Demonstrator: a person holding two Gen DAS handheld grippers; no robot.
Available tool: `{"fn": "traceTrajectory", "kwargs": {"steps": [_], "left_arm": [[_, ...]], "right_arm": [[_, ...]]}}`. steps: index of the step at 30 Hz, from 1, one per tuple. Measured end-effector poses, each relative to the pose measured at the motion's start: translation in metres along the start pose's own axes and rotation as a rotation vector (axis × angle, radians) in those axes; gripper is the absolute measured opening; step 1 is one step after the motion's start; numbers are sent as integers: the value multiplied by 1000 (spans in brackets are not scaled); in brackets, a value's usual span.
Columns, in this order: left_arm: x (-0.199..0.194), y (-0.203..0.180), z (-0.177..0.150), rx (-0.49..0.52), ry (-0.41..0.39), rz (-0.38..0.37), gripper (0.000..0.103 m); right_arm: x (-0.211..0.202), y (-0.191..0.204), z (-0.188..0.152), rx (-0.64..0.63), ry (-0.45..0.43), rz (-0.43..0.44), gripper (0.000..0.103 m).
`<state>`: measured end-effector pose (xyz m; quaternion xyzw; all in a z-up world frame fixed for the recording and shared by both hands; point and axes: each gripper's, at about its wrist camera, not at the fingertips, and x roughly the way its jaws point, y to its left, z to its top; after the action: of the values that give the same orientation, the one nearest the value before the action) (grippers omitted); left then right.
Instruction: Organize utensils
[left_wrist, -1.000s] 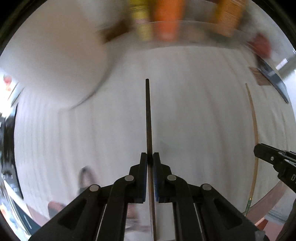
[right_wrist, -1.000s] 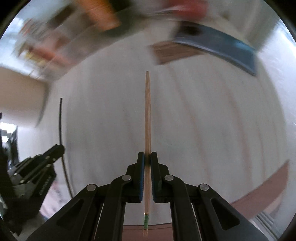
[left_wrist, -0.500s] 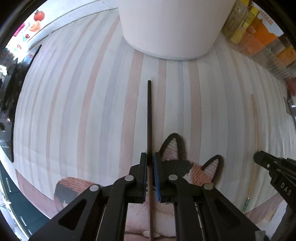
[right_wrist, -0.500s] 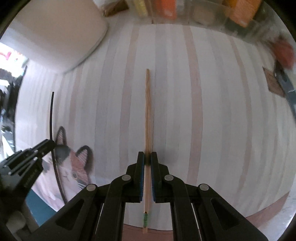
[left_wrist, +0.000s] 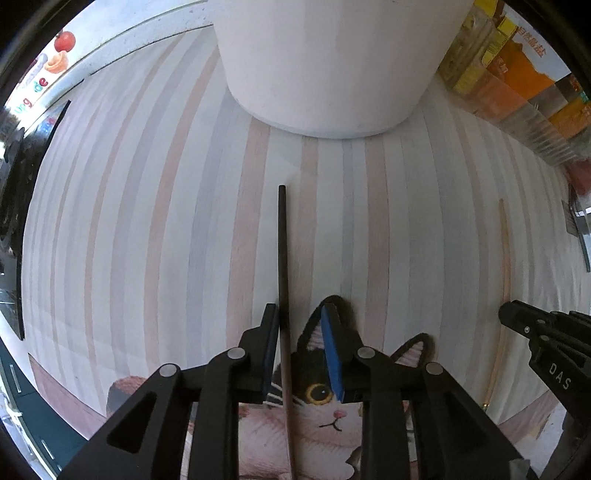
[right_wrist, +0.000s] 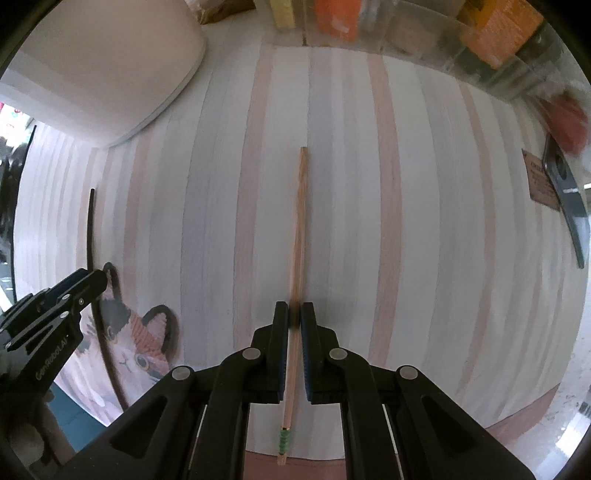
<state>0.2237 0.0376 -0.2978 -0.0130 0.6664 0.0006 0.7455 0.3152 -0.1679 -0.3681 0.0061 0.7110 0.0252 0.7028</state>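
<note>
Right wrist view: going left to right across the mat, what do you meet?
left gripper → dark chopstick → cat picture → wooden chopstick, between the fingers of the right gripper → brown card → dark flat tool.

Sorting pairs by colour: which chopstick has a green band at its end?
The light wooden chopstick in the right tongs; the dark chopstick shows none.

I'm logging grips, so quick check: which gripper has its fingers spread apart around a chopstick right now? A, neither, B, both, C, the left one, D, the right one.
C: the left gripper shows a clear gap beside the dark chopstick, while the right gripper is pinched on the light wooden chopstick.
</note>
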Motion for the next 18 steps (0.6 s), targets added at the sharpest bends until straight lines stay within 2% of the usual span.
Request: {"fn": "traceTrajectory", "kwargs": {"steps": [3,6,14,18], "left_arm": [[1,-1,2,-1,-1,2,22],[6,-25,1,-6,-6,8,22],[10,-22,18,-17,-20,18,22],[12,-15,19,-15,-29,16,19]], "right_arm": [[-1,6,2,-13,-4,-15,8],[-5,10,5,-13,-12,-24,8],[-13,19,6,-17,-32,-43,7],[-9,26,-11,-16,-36,-46,7]]}}
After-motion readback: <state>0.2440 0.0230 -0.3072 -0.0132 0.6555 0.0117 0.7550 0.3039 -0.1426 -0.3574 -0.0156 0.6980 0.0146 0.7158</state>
